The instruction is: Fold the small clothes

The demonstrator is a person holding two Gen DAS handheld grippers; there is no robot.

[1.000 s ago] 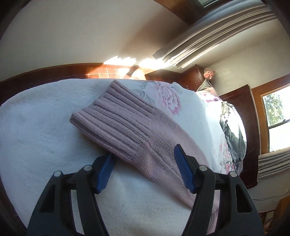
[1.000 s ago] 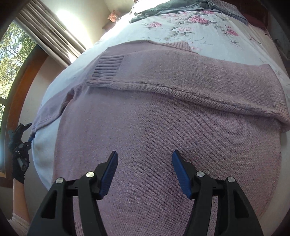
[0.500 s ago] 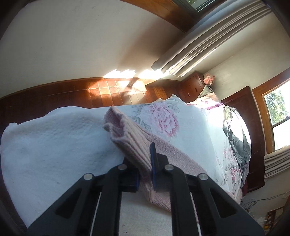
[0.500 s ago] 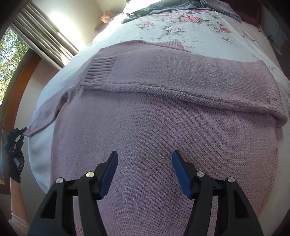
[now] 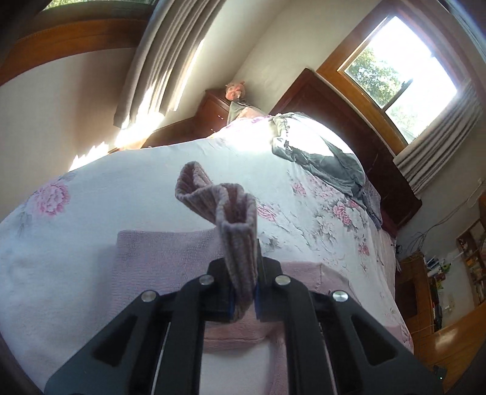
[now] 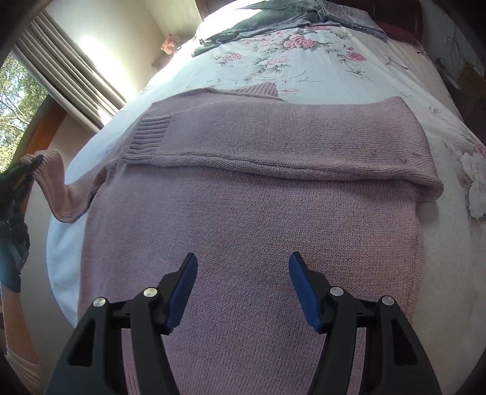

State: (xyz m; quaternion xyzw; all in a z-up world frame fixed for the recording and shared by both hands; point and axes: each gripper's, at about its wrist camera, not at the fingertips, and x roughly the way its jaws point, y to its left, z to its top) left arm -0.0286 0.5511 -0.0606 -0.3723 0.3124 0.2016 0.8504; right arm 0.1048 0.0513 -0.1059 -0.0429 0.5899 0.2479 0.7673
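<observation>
I work over a bed spread with a white cover printed with pink flowers. Ahead of my left tongs stand a dark wooden headboard, a window bright with trees, grey curtains and a wooden cabinet with a small pink toy on top. A heap of grey clothes lies at the far end of the bed, well beyond both tongs.

The pink knitted sweater lies flat under my right tongs, its body running away from me toward the head of the bed. One sleeve is folded across the chest, its long axis left to right, with the ribbed cuff ending at the left.

My right tongs hang spread wide just above the knit, with nothing between them. My left tongs are clamped tight on the ribbed cuff of the other sleeve; it stands up past the tips and curls over, and in the right view that sleeve rises off the bed's left edge.
</observation>
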